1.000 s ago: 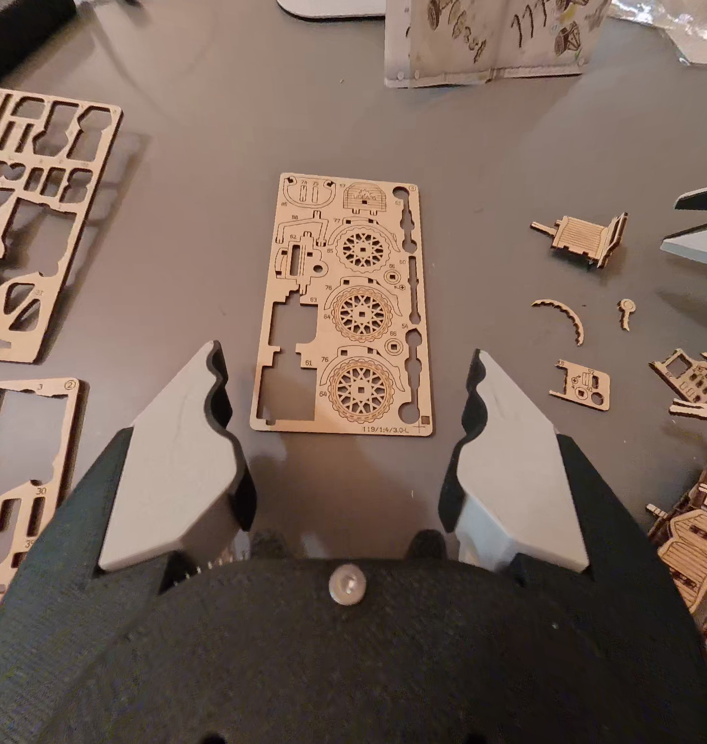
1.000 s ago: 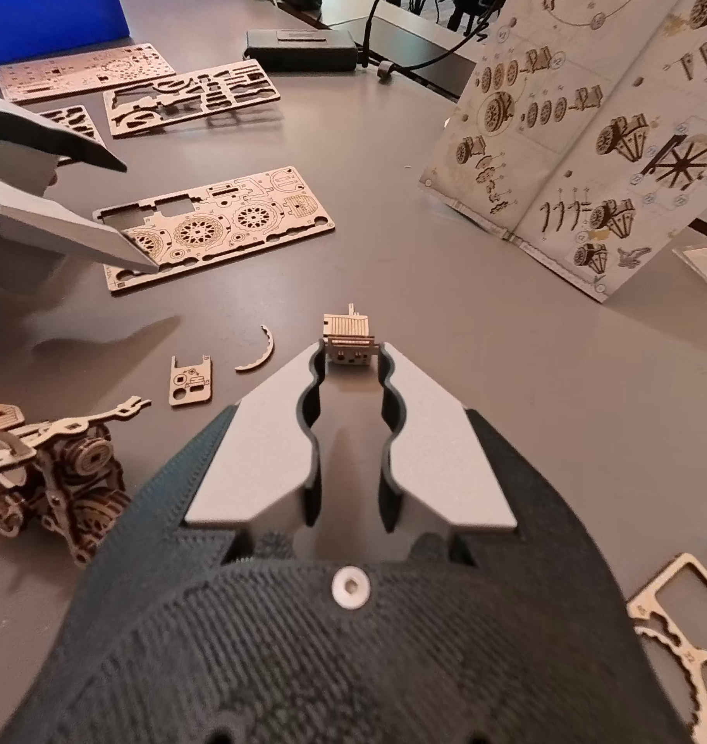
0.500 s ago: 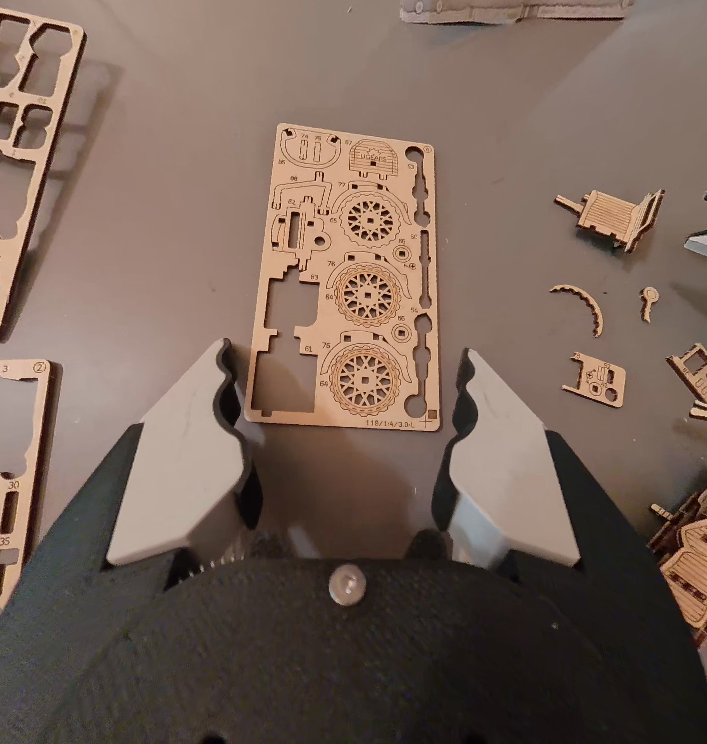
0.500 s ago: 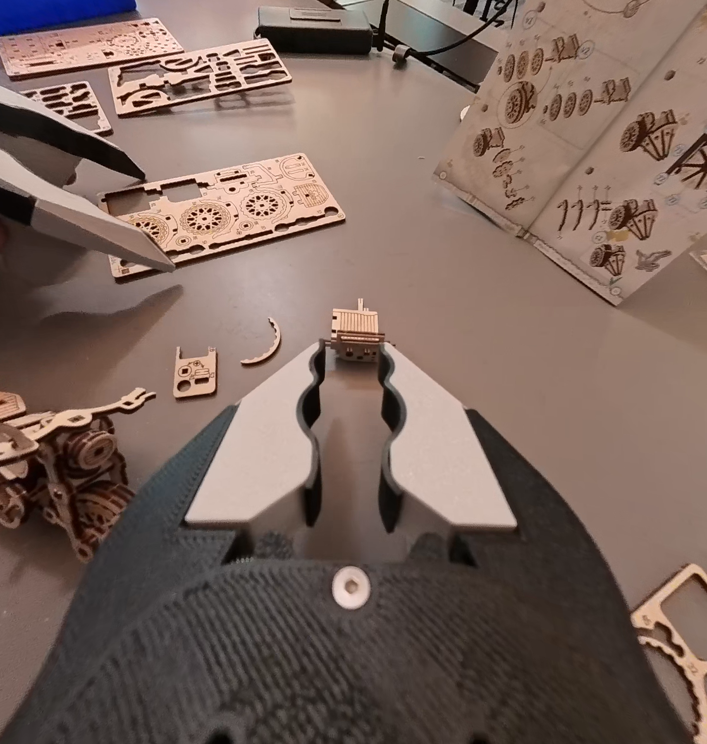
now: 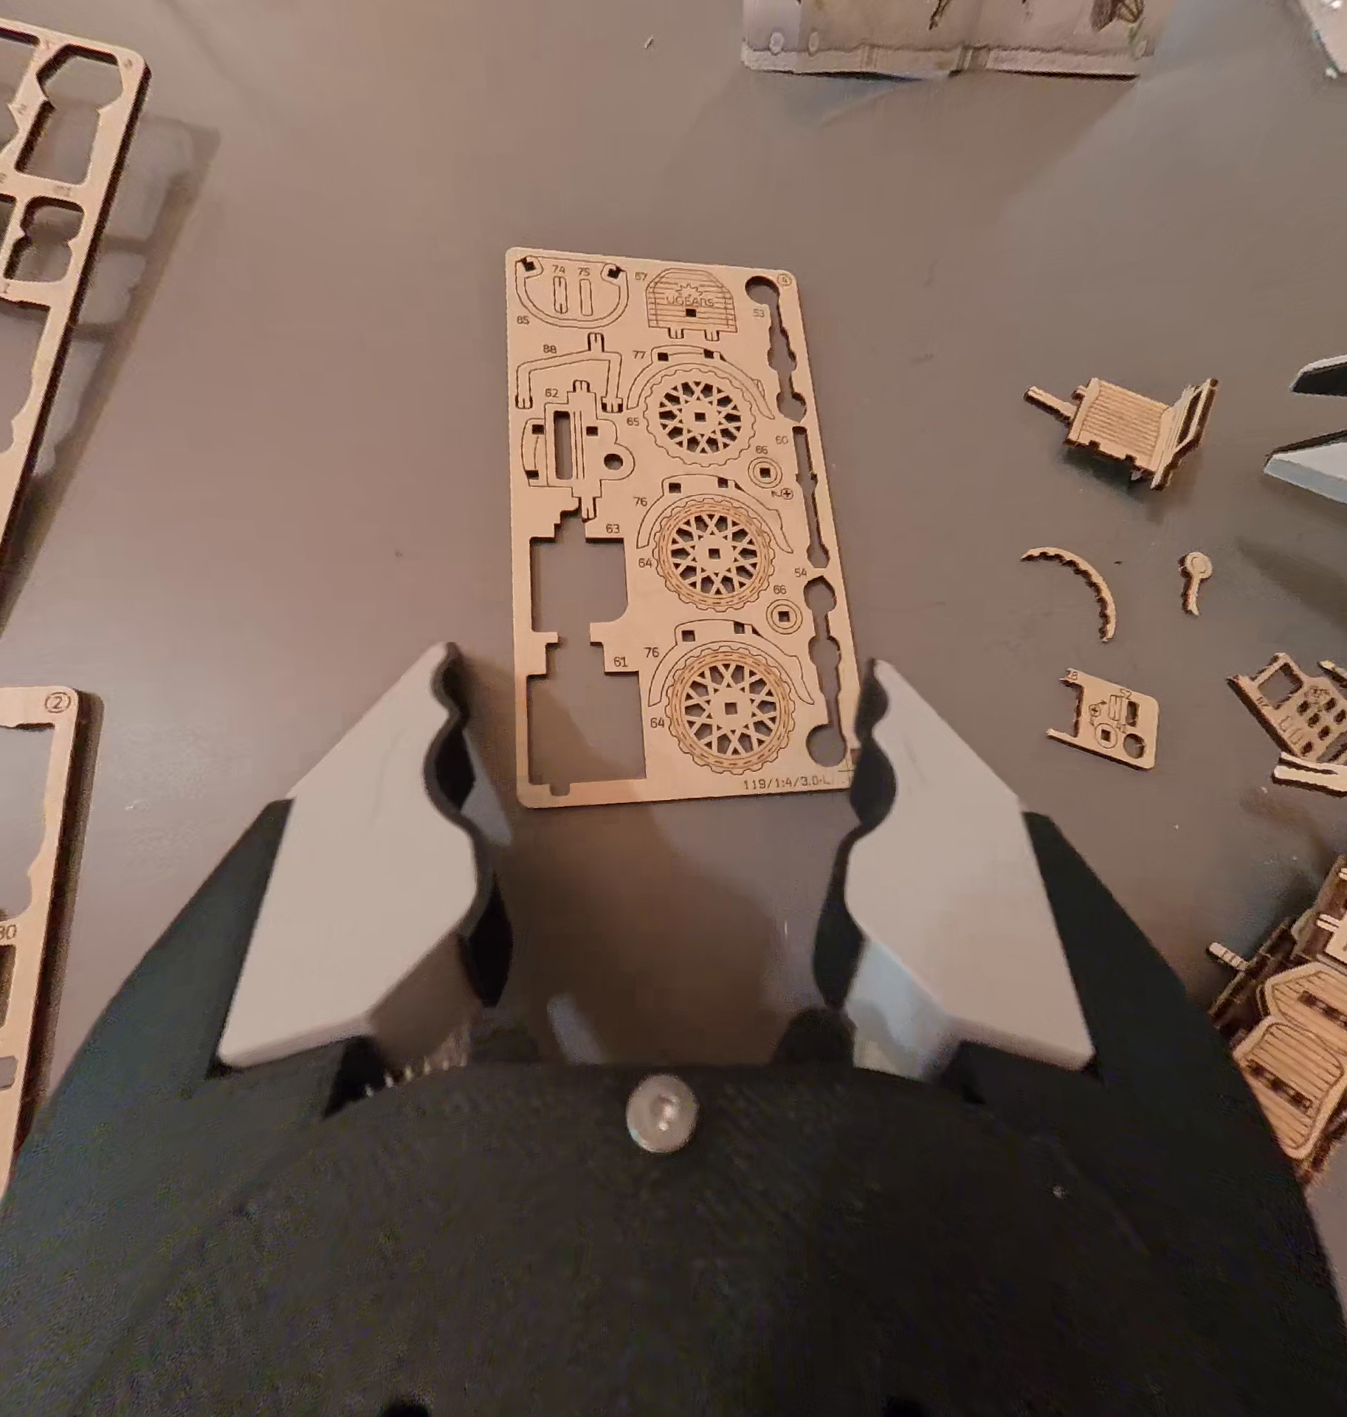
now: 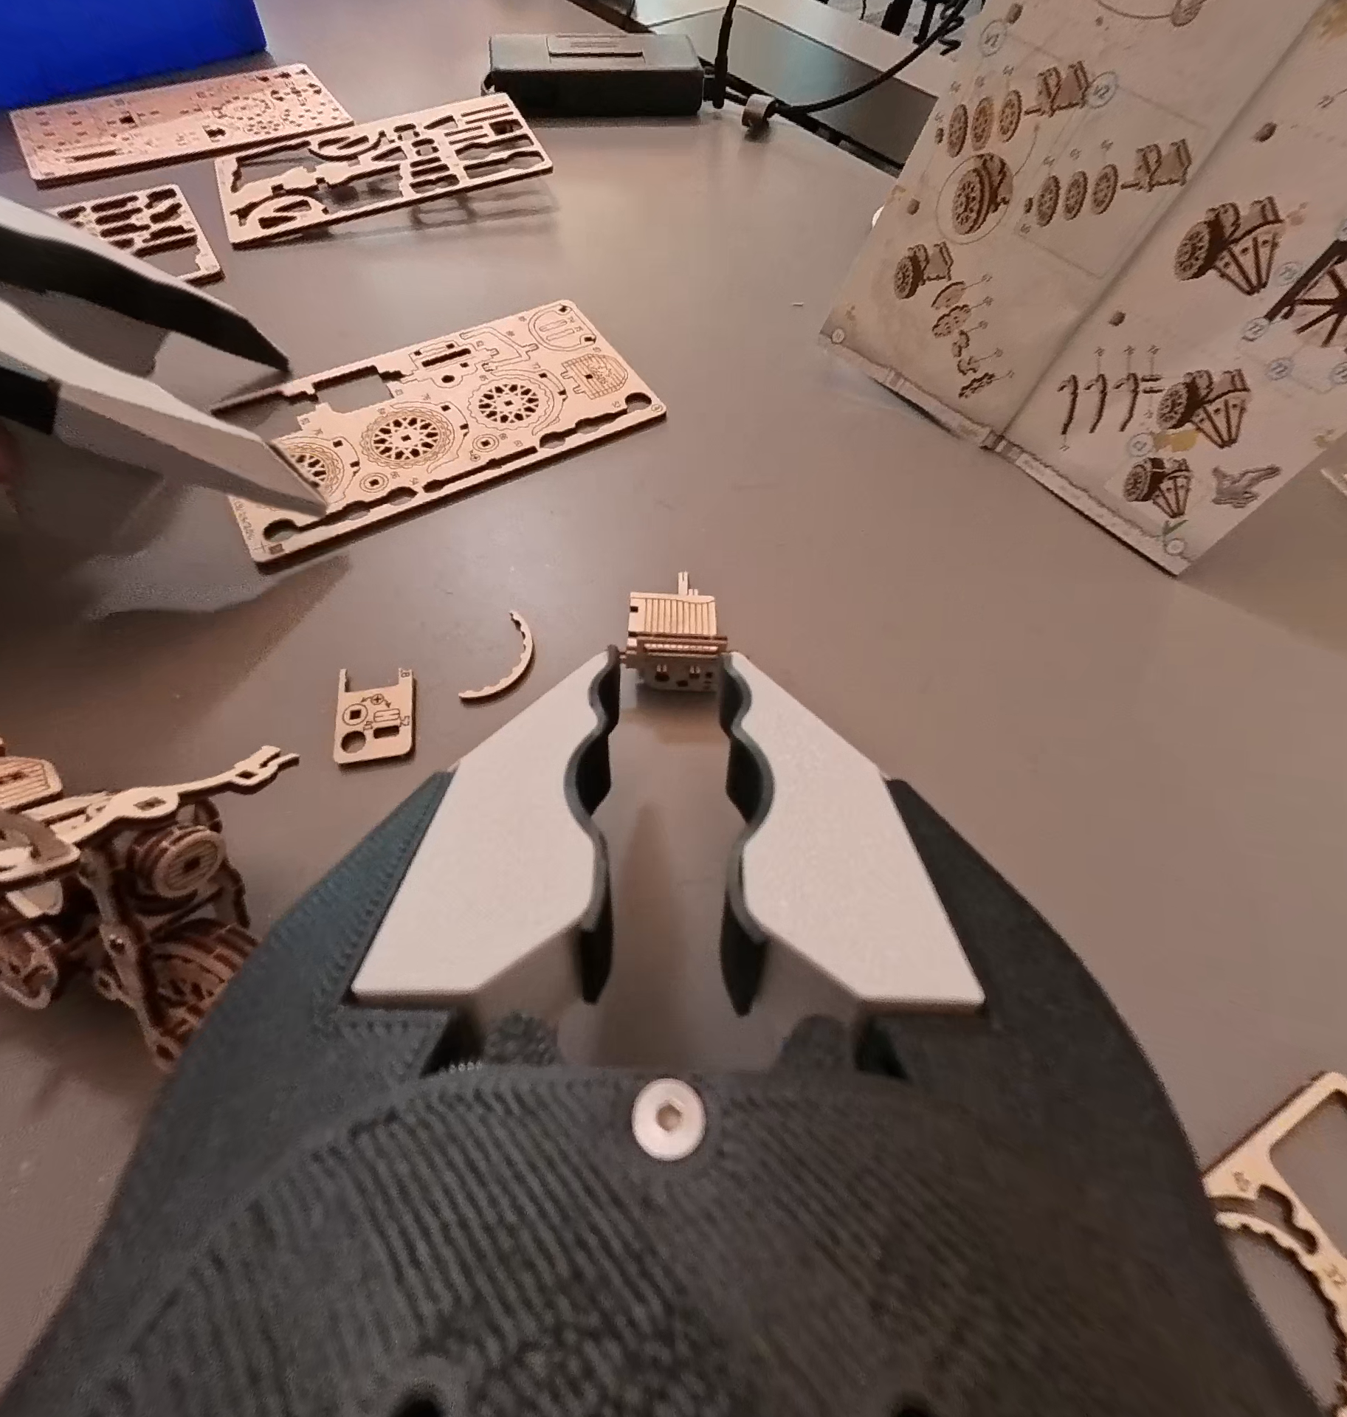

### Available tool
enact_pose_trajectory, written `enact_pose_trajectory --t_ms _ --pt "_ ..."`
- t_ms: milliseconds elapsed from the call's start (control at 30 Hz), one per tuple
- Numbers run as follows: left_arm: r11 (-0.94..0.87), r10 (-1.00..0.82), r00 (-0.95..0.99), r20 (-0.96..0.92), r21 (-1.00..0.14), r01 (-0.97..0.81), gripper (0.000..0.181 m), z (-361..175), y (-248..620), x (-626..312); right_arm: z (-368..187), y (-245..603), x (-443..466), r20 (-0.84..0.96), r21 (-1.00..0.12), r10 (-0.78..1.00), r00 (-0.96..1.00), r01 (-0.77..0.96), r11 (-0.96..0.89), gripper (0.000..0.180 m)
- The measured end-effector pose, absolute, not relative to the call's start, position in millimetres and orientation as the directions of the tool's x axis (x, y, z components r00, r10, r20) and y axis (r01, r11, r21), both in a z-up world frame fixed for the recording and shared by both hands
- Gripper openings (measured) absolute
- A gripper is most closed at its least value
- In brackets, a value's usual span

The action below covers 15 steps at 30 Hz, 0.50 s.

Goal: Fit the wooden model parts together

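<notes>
- Tools first: the left tool (image 5: 658, 709), grey-fingered on a black body, is spread wide and empty at the bottom centre of the left wrist view; its fingertips now straddle the near short edge of the pale rectangular laser-cut wooden parts sheet (image 5: 658, 529), closer than a second ago.
- In the right wrist view that tool's fingers overlap the sheet's near end at the left of the frame; whether they touch the wood I cannot tell.
- The right tool (image 6: 670, 678), same build, has its fingers drawn in on either side of the small slatted wooden box-shaped sub-assembly (image 6: 674, 640) at frame centre. It looks like a light clamp, as in the earlier pictures, and the piece appears to rest on the grey tabletop (image 6: 923, 767).
- Loose parts sit left of it: a curved toothed wooden arc (image 6: 505, 659) and a small flat wooden plate with holes (image 6: 375, 717).
- A larger, partly built wooden model (image 6: 95, 882) lies at the lower left, and a folded paper instruction booklet (image 6: 1130, 291) stands at the upper right.
- Judgement: the left tool's advance suggests the next piece will be freed from the sheet, probably a spoked wheel, while the right holds the sub-assembly.
</notes>
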<state>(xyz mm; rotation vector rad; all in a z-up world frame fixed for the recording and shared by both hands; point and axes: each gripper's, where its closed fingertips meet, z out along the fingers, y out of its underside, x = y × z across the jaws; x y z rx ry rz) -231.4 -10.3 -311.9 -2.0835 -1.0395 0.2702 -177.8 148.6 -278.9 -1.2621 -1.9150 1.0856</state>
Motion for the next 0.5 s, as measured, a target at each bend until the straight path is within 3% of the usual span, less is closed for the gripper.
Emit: enact_pose_trajectory --t_ms 167,333,500 --pt "-0.431 0.764 0.646 0.008 -0.739 0.518 0.15 -310.1 -10.3 -232.7 -279.2 148.5 -177.8 0.048 -0.87 0.927 -0.372 0.441 0.222 0.025" --pt "-0.511 0.734 0.677 -0.057 -0.704 0.494 0.147 -317.6 -5.4 -228.2 -279.0 148.5 -177.8 0.046 -0.87 0.927 -0.372 0.44 0.22 0.025" --pt "-0.491 0.738 0.675 0.021 -0.669 0.558 0.141 -325.4 -6.6 -225.1 -279.3 148.3 -177.8 0.047 -0.87 0.926 -0.374 0.44 0.222 0.025"
